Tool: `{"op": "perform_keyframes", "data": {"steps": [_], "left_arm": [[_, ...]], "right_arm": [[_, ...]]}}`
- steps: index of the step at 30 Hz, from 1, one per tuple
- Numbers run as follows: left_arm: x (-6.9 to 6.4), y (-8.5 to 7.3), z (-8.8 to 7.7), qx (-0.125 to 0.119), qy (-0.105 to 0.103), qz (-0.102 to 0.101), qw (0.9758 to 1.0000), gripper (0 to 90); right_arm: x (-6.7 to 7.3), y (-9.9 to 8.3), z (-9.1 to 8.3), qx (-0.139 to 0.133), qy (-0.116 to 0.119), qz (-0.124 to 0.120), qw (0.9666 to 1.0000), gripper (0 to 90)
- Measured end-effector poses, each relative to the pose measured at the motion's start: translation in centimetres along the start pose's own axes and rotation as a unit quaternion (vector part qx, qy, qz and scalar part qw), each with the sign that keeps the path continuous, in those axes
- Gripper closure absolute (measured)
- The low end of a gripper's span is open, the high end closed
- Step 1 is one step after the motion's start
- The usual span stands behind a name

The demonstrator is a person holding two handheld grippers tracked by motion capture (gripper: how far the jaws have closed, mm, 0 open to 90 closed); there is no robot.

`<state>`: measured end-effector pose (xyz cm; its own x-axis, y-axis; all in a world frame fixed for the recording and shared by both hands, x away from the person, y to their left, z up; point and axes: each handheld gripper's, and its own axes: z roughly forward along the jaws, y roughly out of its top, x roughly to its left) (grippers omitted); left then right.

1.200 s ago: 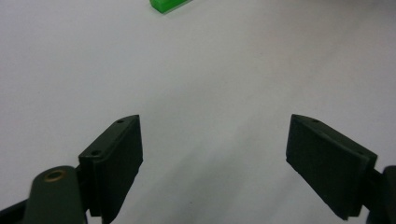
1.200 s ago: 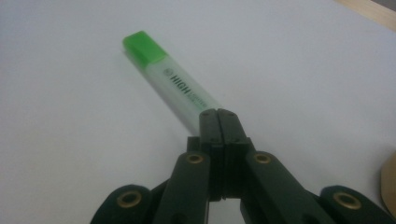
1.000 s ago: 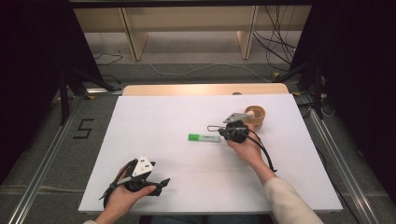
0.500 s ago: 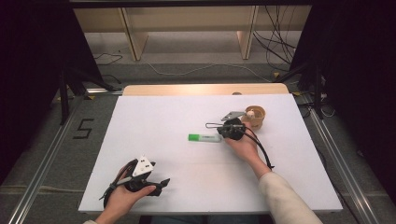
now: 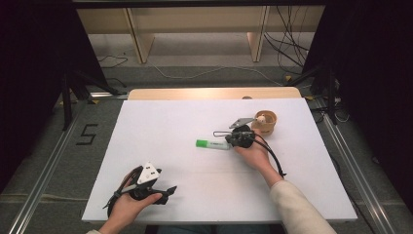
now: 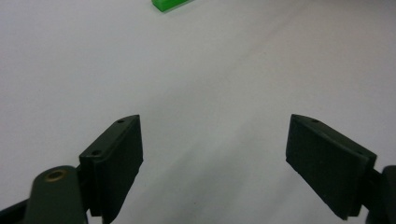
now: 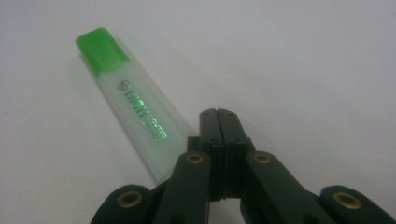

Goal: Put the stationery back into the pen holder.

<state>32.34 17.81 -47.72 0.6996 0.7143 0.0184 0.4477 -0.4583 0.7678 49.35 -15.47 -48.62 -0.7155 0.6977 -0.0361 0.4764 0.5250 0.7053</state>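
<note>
A highlighter with a green cap and a pale translucent body lies flat on the white table top, cap to the left. In the right gripper view the highlighter runs diagonally, and its capless end lies just left of my right gripper. That gripper is shut, jaws pressed together with nothing between them. From above, the right gripper sits at the highlighter's right end. My left gripper rests near the front left edge. Its jaws stand wide apart over bare table, left gripper, with the green cap far ahead.
A small round wooden cup with a pale object inside stands just behind and to the right of the right hand. A cable trails from the right gripper along the forearm. Floor rails, cables and wooden shelf legs lie beyond the table.
</note>
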Motion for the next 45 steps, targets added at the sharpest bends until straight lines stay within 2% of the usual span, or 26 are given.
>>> {"op": "perform_keyframes", "data": {"steps": [10, 16, 24, 33, 42, 45], "left_arm": [[0.0, 0.0, 0.0, -0.002, 0.001, 0.0, 1.0, 19.0], [0.1, 0.0, -0.1, -0.003, 0.001, 0.0, 1.0, 19.0], [0.0, -0.1, -0.1, -0.006, 0.003, -0.006, 1.0, 19.2], [0.1, -0.1, -0.1, -0.003, 0.001, -0.002, 1.0, 19.2], [0.1, -0.1, -0.1, -0.003, 0.001, -0.001, 1.0, 19.2], [0.1, 0.0, -0.1, -0.003, 0.001, -0.001, 1.0, 19.2]], "right_arm": [[1.2, -0.2, -0.4, 0.03, 0.021, -0.016, 0.9992, 90.0], [1.9, -0.1, -0.5, 0.039, 0.03, -0.025, 0.9985, 90.0], [2.8, -0.1, -0.8, 0.047, 0.033, -0.033, 0.9978, 90.0], [3.7, -0.1, -1.0, 0.058, 0.037, -0.041, 0.9968, 90.0], [4.2, 0.0, -1.1, 0.069, 0.039, -0.035, 0.9962, 89.8], [4.1, 0.1, -1.1, 0.07, 0.035, -0.019, 0.9967, 84.3]]}}
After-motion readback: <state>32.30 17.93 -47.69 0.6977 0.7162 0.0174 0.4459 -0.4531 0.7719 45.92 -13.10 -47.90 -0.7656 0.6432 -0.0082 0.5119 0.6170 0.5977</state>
